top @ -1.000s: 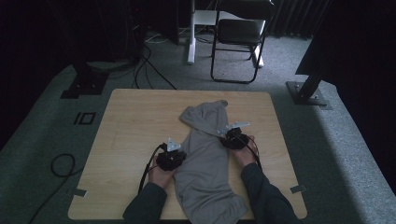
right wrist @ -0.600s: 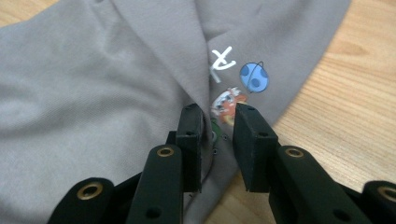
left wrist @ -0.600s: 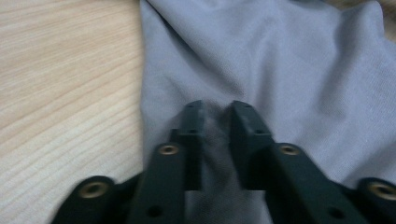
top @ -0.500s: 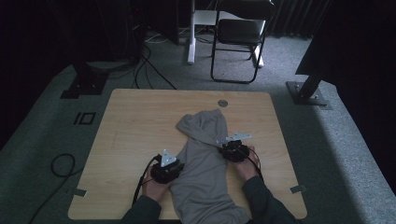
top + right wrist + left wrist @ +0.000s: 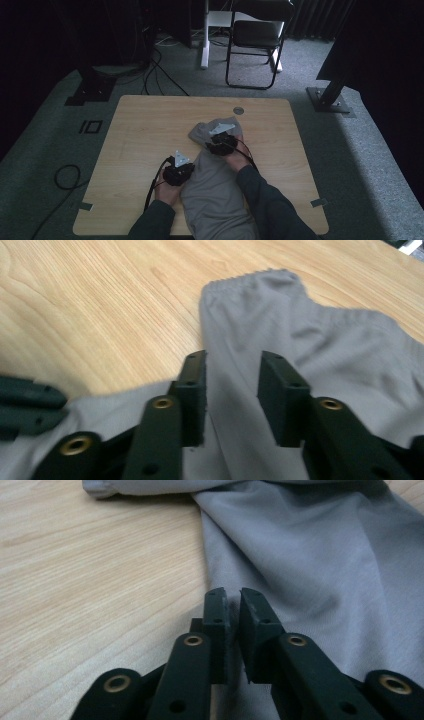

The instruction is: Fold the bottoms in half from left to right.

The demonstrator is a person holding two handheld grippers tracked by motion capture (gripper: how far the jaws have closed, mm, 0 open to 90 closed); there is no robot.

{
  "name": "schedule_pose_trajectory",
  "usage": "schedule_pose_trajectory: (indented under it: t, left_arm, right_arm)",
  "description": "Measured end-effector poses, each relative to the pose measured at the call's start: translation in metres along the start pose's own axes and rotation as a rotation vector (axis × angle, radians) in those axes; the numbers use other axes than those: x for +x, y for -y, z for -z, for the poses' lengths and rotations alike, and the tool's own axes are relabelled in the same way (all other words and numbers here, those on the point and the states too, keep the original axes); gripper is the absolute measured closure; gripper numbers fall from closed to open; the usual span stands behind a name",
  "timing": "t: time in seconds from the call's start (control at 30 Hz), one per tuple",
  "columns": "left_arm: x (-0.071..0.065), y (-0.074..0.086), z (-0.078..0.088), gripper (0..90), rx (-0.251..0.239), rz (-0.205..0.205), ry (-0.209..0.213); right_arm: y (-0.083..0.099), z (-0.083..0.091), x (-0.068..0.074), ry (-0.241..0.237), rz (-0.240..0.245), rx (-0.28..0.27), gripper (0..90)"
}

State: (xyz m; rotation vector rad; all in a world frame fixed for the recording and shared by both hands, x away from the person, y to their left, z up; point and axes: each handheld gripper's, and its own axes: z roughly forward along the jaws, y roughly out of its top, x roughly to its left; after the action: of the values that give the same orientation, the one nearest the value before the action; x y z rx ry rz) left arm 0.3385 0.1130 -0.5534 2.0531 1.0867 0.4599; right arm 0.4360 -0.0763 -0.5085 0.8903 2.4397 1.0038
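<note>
A grey garment (image 5: pixel 215 195) lies on the wooden table (image 5: pixel 150 120) and runs from the near edge to a bunched, elastic-hemmed end (image 5: pixel 250 280) near the middle. My left gripper (image 5: pixel 179 170) sits at the garment's left edge. In the left gripper view its jaws (image 5: pixel 233 597) have just been closing and now pinch that edge of the cloth (image 5: pixel 310 555). My right gripper (image 5: pixel 220 140) hovers over the far, bunched part. Its jaws (image 5: pixel 232 362) have just been opening and stand apart above the fabric (image 5: pixel 320 340), gripping nothing.
A round grommet (image 5: pixel 238 110) sits in the table just beyond the garment. Behind the table stands a folding chair (image 5: pixel 255 35). Black stand bases (image 5: pixel 330 100) and cables (image 5: pixel 65 175) lie on the carpet around it. Bare wood lies to the left of the garment.
The right gripper has moved left and away from the person, from the garment's right edge onto its far end. That end now lies bunched further left. The left gripper stays roughly where it was.
</note>
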Motion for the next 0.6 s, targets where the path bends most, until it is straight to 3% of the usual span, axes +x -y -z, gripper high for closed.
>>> schedule_pose_trajectory:
  t: [0.13,0.17,0.23,0.3,0.43,0.5,0.57,0.6]
  left_arm:
    - [-0.002,0.001,-0.001,86.6,0.008,-0.018,-0.012]
    - [-0.003,0.001,-0.001,87.1,0.007,-0.022,-0.014]
    - [-0.004,0.002,0.000,87.5,0.004,-0.026,-0.015]
    - [-0.004,0.003,0.000,87.5,0.004,-0.029,-0.016]
    - [-0.005,0.003,0.000,87.7,0.002,-0.027,-0.017]
    - [-0.005,0.003,0.000,87.8,0.002,-0.031,-0.021]
    - [-0.006,0.003,0.000,87.8,0.004,-0.034,-0.023]
    - [-0.006,0.003,0.000,87.8,0.004,-0.034,-0.024]
  right_arm:
    - [-0.006,-0.021,0.004,0.002,0.006,0.056,58.5]
    - [-0.006,-0.025,0.004,0.012,0.018,0.074,61.7]
    - [-0.005,-0.028,0.002,0.034,0.022,0.092,79.1]
    - [-0.005,-0.023,-0.003,0.046,0.006,0.079,85.8]
    - [0.001,0.001,-0.030,0.065,-0.080,-0.003,86.9]
    - [0.008,0.016,-0.052,0.093,-0.169,-0.047,86.8]
    - [0.016,0.025,-0.072,0.086,-0.265,-0.077,86.8]
    - [0.022,0.030,-0.082,0.116,-0.299,-0.079,87.0]
